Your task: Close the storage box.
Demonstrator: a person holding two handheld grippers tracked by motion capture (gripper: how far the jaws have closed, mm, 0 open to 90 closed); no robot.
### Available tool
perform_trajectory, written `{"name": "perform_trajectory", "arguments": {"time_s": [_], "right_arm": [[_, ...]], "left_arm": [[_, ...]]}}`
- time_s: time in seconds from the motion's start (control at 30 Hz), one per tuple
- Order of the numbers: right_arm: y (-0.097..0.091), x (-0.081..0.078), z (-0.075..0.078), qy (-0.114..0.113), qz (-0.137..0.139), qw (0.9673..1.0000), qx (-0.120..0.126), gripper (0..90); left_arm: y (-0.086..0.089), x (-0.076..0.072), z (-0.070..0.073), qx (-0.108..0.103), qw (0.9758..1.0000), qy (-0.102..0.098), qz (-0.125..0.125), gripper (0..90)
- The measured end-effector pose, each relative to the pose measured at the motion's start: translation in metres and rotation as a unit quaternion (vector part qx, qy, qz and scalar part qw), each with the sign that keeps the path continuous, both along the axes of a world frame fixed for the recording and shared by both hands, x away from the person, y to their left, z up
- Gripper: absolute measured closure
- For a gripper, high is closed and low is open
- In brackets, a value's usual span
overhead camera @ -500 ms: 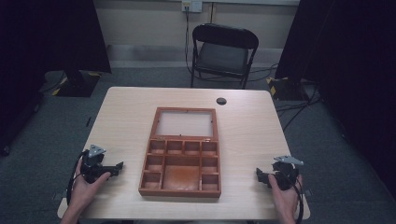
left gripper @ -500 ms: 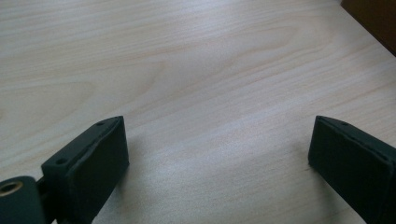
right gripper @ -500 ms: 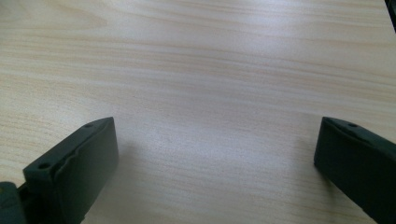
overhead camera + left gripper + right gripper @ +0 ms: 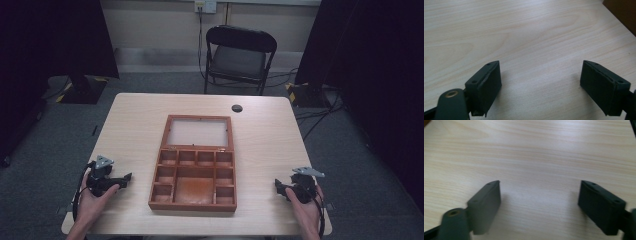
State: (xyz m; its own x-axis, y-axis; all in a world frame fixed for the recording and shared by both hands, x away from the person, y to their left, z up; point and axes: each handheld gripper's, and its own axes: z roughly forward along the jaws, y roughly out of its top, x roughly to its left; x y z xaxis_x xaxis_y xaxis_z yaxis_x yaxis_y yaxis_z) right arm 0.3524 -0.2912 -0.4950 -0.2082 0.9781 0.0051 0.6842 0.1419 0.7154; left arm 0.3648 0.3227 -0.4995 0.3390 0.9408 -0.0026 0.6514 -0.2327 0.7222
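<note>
High view shows a pale wooden table (image 4: 280,130) with a folding chair (image 4: 239,56) beyond its far edge and a small dark round thing (image 4: 236,108) near that edge. At the table's middle lies an open wooden box (image 4: 195,172), its long axis running near to far, lid laid back on the far side, compartments apparently empty. The left tongs (image 4: 128,176) rest at the near left, the right tongs (image 4: 277,187) at the near right, both wide open and holding nothing. The box lies between them, each pointing inward at it, about equally near
</note>
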Motion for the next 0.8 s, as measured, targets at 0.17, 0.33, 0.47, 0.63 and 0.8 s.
{"name": "perform_trajectory", "arguments": {"time_s": [0.17, 0.33, 0.47, 0.63, 0.8], "right_arm": [[0.009, 0.007, 0.002, 0.009, 0.029, 0.9995, 0.007, 16.2], [0.014, 0.012, 0.009, 0.003, 0.027, 0.9996, 0.014, 19.8], [0.017, 0.019, 0.015, -0.006, 0.033, 0.9991, 0.026, 20.5], [0.028, 0.035, 0.024, -0.017, 0.052, 0.9980, 0.034, 19.6], [0.038, 0.049, 0.030, -0.018, 0.066, 0.9969, 0.037, 19.5]], "left_arm": [[0.001, 0.006, 0.002, 0.000, 0.9999, 0.006, 0.011, 17.8], [0.006, 0.011, 0.008, -0.016, 0.9996, -0.007, 0.020, 21.1], [0.006, 0.016, 0.013, -0.023, 0.9996, -0.004, 0.014, 21.7], [-0.001, 0.027, 0.020, -0.019, 0.9998, -0.008, -0.001, 27.0], [-0.007, 0.038, 0.027, -0.028, 0.9994, -0.007, -0.020, 26.4]]}}
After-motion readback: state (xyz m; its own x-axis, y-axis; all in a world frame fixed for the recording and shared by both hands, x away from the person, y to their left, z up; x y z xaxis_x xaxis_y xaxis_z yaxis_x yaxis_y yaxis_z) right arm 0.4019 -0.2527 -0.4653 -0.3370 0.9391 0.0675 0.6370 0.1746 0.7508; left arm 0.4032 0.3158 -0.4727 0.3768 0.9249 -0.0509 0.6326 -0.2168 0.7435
